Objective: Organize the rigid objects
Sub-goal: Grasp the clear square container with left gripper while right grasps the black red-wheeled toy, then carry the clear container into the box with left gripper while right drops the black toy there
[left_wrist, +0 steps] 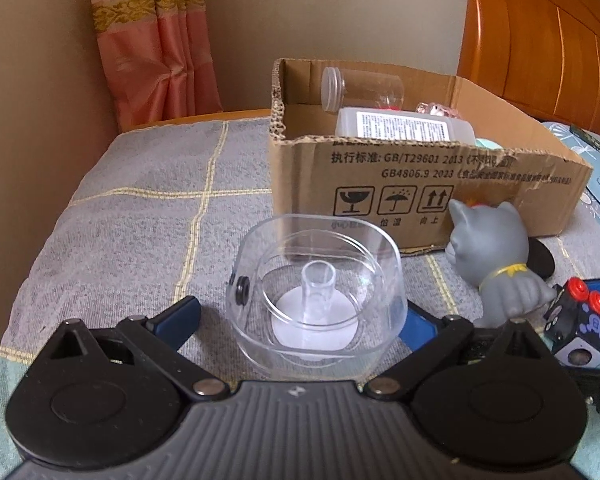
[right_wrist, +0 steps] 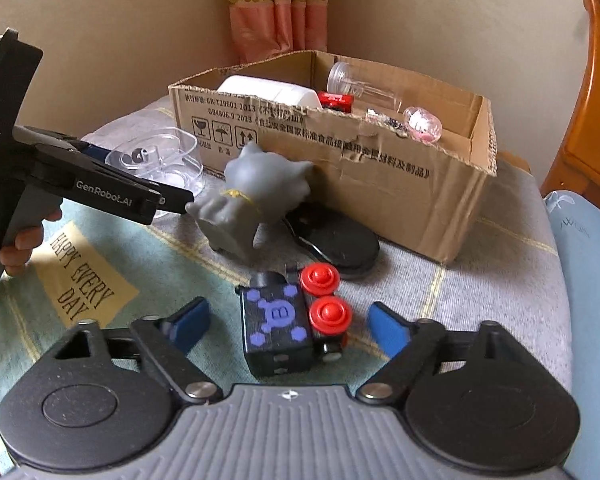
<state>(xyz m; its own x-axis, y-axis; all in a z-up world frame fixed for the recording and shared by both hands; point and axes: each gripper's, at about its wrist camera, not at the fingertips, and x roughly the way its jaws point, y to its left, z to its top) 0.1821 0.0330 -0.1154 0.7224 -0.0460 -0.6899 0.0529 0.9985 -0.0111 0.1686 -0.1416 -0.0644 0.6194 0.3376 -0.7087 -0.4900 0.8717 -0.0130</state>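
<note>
1. Tongs of the left gripper [left_wrist: 302,314] stand wide apart around the clear plastic container [left_wrist: 318,294], pads not visibly pressing it.
2. Right gripper [right_wrist: 288,326] brackets the black toy block [right_wrist: 278,322] with red knobs, jaws apart.
3. Both items lie on the blanket [left_wrist: 140,216] before the cardboard box [right_wrist: 380,176].
4. Step, as I judge: grasping; next, close squarely, lift, carry boxward.
</note>
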